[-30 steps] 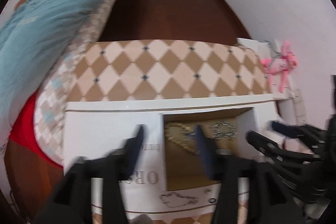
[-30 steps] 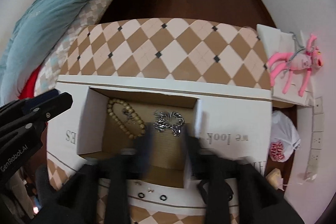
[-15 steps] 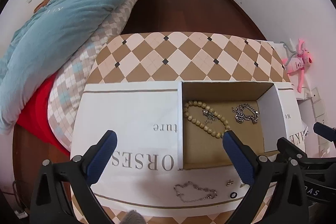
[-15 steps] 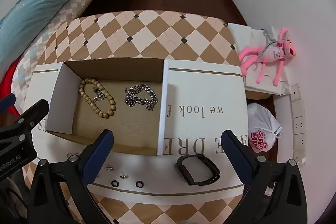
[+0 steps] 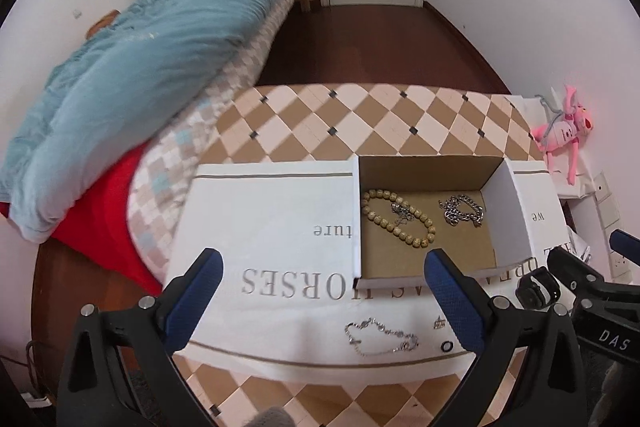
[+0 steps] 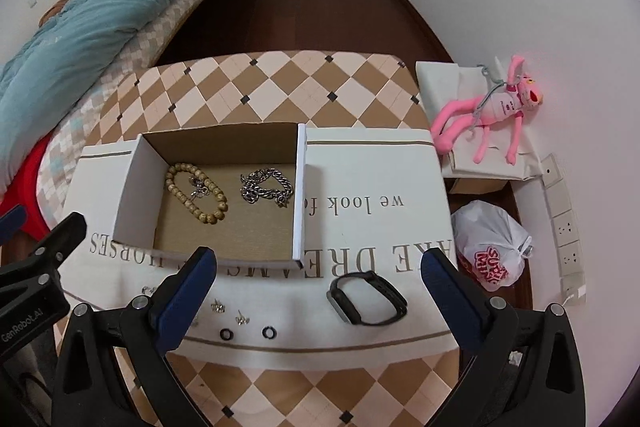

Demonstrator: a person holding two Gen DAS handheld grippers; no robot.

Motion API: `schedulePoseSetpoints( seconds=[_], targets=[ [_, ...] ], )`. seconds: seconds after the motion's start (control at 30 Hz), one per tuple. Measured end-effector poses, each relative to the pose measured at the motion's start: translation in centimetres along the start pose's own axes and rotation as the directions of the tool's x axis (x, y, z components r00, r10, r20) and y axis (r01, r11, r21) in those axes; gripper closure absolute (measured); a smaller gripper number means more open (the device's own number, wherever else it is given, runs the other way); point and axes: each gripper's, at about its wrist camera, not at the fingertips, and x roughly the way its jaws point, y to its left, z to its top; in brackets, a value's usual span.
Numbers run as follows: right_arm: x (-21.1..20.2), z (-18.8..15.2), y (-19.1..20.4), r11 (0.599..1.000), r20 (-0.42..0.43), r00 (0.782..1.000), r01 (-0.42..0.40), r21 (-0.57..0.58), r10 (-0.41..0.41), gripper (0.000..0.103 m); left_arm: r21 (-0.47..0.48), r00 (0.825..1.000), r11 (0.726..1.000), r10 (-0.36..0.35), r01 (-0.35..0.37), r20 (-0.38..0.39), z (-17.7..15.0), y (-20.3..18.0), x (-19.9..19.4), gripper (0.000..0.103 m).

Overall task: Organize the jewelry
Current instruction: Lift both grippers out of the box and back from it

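Silver links and wooden beads already lie in the open cardboard box (image 6: 224, 195): a beaded bracelet (image 6: 196, 193) on its left side, a heavy curb chain (image 6: 266, 187) to the right, apart from each other. The rest waits on the white printed cloth (image 6: 360, 223) in front of the box: a thin silver chain bracelet (image 5: 380, 337), two small stud earrings (image 6: 229, 311), two black rings (image 6: 247, 333) and a black smartwatch band (image 6: 366, 297).

Both tools hover above this row, empty. The left gripper (image 5: 324, 301) has its jaws spread wide, and so does the right gripper (image 6: 318, 301).

The risk, as I judge it, lies in the small pieces. The studs and rings are tiny, hard and flat against soft fabric, so the padded blue fingers (image 6: 188, 291) could pinch cloth with them, or flick them off the checked tabletop (image 6: 256, 95) (a stud on the dark floor would be hard to find). The fine chain is limp and could snag or trail. The rubbery band, looped and springy, looks the easiest grasp.
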Motion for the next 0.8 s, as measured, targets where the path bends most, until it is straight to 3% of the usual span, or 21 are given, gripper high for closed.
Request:
schedulePoseSetpoints(
  seconds=[0.57, 0.8],
  targets=[
    [-10.2, -2.4, -0.4, 0.999, 0.152, 0.988, -0.038, 0.023, 0.034, 0.000, -0.013, 0.996, 1.000, 0.013, -0.012, 0.084, -1.9, 1.1, -8.9, 0.000],
    [-9.3, -3.2, -2.9, 0.993, 0.125, 0.991, -0.060, 0.101, 0.047, 0.000, -0.074, 0.997, 0.997, 0.039, -0.035, 0.061, -2.9, 1.4, -6.9, 0.000]
  ],
)
